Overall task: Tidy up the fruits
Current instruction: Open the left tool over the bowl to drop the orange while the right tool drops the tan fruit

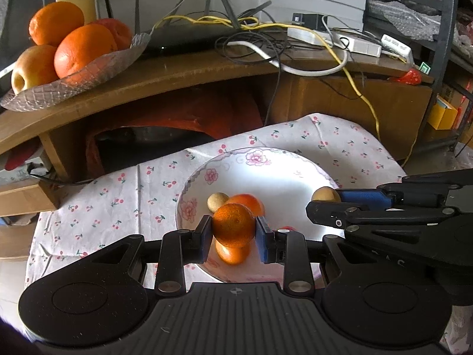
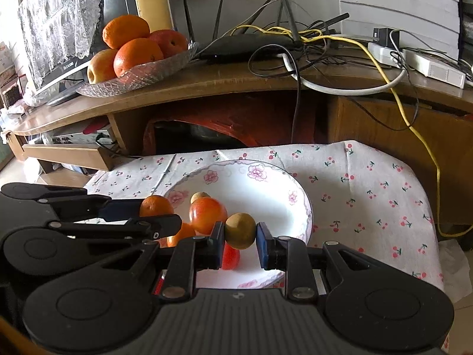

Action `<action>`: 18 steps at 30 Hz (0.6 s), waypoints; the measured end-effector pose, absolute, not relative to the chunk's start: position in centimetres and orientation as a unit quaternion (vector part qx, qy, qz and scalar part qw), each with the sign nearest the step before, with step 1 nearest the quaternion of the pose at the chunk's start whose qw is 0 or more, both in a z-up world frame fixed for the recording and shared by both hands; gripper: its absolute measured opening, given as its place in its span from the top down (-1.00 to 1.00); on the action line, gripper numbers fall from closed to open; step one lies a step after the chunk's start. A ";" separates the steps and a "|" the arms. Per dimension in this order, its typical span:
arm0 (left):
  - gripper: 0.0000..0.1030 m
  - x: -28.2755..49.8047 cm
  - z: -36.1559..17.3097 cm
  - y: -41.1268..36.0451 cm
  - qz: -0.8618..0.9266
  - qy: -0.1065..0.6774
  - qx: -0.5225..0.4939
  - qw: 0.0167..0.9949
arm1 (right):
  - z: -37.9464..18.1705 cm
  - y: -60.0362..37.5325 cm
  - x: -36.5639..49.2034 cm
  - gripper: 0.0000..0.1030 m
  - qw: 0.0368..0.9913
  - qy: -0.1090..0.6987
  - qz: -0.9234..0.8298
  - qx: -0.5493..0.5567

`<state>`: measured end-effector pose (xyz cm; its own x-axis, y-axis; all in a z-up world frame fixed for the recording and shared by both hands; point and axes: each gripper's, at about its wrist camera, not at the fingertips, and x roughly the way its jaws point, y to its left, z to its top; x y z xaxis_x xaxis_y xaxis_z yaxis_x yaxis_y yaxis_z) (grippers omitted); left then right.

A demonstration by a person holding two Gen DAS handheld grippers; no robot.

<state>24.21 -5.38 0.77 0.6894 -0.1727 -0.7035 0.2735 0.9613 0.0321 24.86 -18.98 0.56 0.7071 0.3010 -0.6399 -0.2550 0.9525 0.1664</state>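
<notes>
Presently both grippers are loaded above the floral plate (image 1: 260,159), which sits on a cherry-print cloth (image 1: 97,201). Left gripper (image 1: 234,230) pinches a mandarin (image 1: 233,224) squarely between its blue pads, both touching the fruit's sides. Right gripper (image 2: 240,230) grips a small brownish-green round fruit (image 2: 240,230), possibly a longan or small kiwi; its left pad touches the fruit, and its right pad appears just at or barely off the surface, so that grip looks light.

Remaining in the plate: a larger orange-red fruit (image 2: 207,214), another mandarin (image 1: 232,253) beneath the held one, a small tan fruit (image 1: 216,201), and a red item (image 2: 230,257), mostly hidden.

Governing relation: the glass dish (image 1: 97,68) of oranges and apples stands on the wooden shelf (image 1: 183,71), above, beyond and to the left of both grippers. The left gripper appears nearer to it. Round fruit has no long axis to mind. Whether that dish is the destination is a judgement only.
</notes>
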 end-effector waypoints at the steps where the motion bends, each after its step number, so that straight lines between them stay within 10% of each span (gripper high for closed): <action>1: 0.28 24.4 0.7 -5.3 -0.120 0.376 0.066 0.917 | 0.5 -18.9 25.1 0.49 0.923 0.352 0.151 0.032; 18: 0.28 26.7 -0.8 -4.9 -0.106 0.390 0.056 0.913 | -1.2 -18.3 27.7 0.49 0.922 0.356 0.150 0.030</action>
